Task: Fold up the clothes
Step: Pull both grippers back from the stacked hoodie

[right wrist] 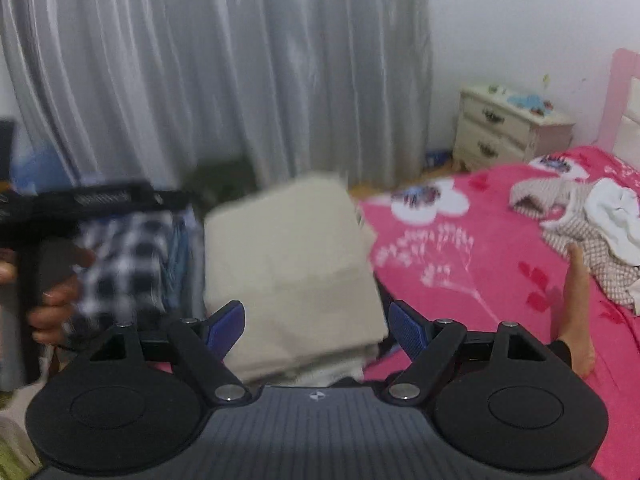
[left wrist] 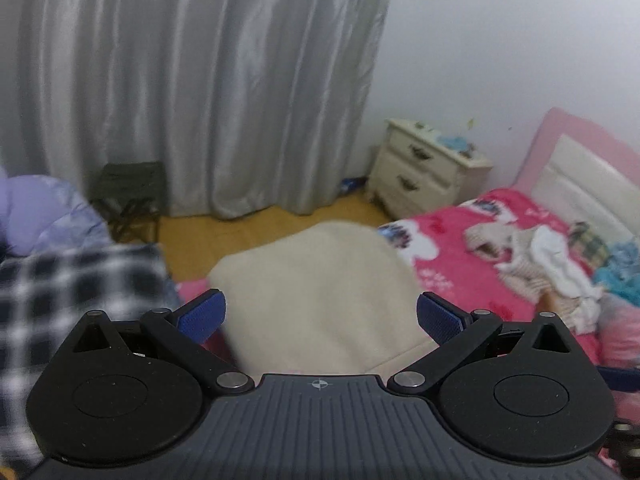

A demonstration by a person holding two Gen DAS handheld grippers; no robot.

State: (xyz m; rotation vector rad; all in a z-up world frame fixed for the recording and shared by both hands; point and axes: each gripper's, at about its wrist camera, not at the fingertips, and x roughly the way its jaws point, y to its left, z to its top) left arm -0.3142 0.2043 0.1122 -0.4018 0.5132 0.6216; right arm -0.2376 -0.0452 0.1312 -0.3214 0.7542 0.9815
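A folded cream garment (right wrist: 292, 276) lies at centre frame on the pink floral bedspread (right wrist: 480, 264), a black-and-white plaid cloth (right wrist: 124, 256) to its left. The right gripper (right wrist: 316, 326) and left gripper (left wrist: 320, 316) both hang over it, jaws wide apart, gripping nothing. Unfolded clothes (right wrist: 592, 232) are piled at right.

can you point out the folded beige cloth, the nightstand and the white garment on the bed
folded beige cloth (right wrist: 288, 264): right wrist view, middle of its top face
nightstand (left wrist: 420, 168): left wrist view, upper drawer front
white garment (right wrist: 616, 216): right wrist view, middle of the crumpled white fabric
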